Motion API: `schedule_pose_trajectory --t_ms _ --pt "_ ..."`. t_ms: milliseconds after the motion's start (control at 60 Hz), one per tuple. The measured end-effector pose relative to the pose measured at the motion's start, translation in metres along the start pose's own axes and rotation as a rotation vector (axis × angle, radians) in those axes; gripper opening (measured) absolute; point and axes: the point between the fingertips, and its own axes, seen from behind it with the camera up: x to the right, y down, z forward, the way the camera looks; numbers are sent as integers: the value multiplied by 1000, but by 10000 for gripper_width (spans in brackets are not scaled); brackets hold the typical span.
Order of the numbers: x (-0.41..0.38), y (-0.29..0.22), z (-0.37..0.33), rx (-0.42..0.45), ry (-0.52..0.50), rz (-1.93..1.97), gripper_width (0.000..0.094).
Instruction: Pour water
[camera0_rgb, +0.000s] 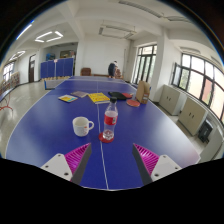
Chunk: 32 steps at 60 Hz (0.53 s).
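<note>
A clear plastic water bottle (109, 121) with a red cap and red label stands upright on the blue table-tennis table (50, 125), on its white centre line. A white mug (82, 126) stands just left of the bottle, handle to the right. My gripper (111, 160) is open and empty, its two pink-padded fingers (76, 158) spread wide, well short of the bottle. The bottle stands ahead of the gap between the fingers, beyond their tips.
Further along the table lie a yellow sheet (98, 98), a smaller yellow item (67, 98) and dark flat objects (120, 95). A box (137, 101) sits at the table's right edge. A person (112, 71) stands far back. Windows and radiators line the right wall.
</note>
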Motion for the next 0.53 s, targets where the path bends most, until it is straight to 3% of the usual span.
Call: schedule_pose_trajectory --t_ms 200,533 --pt "2 15 -85 7 12 -5 851" --pt "-1 28 -117 16 15 -17 852"
